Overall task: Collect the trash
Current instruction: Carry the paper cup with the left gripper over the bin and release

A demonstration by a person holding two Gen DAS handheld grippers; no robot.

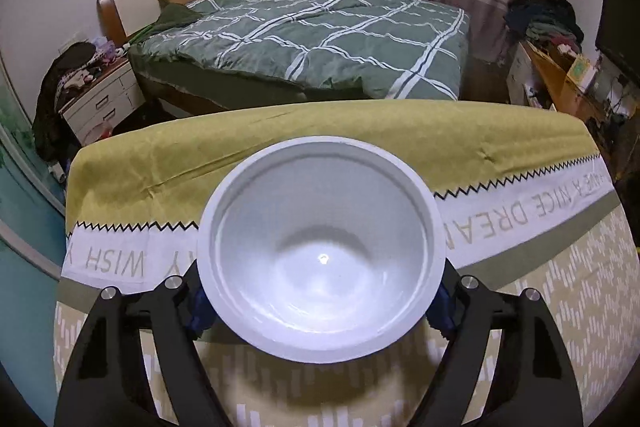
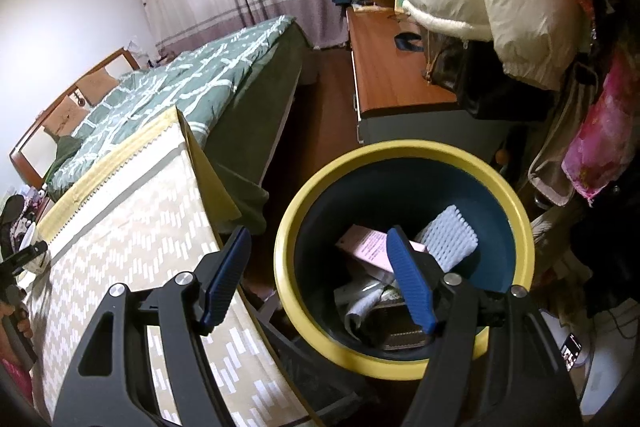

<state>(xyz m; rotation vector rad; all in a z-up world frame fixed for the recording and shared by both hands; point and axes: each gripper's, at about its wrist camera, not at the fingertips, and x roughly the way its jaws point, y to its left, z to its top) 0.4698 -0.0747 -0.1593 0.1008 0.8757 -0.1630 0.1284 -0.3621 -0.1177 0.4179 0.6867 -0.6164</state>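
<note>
Bowl [image 1: 320, 247], white, plastic-looking and empty, fills the middle of the left wrist view, resting on the patterned tablecloth [image 1: 560, 287] with its mouth up. The left gripper [image 1: 320, 307] has its blue pads [image 1: 442, 311] at the bowl's sides at 4 and 8 o'clock, closed in against the wall just under the rim; I judge this a grip on it, taken there because the rim gives a lip to hold. The yellow band of the cloth runs behind it at 12 o'clock, the bed [image 1: 312, 35] beyond.

In the right wrist view the yellow-rimmed bin [image 2: 404, 251] stands on the floor just beside the table's edge, already holding a brush [image 2: 448, 237], a pink box [image 2: 368, 245] and papers. The right gripper [image 2: 316, 279] hangs over it half open and empty, one pad [image 2: 410, 279] above the bin's mouth, probably waiting there. The bowl likely goes in next.
</note>
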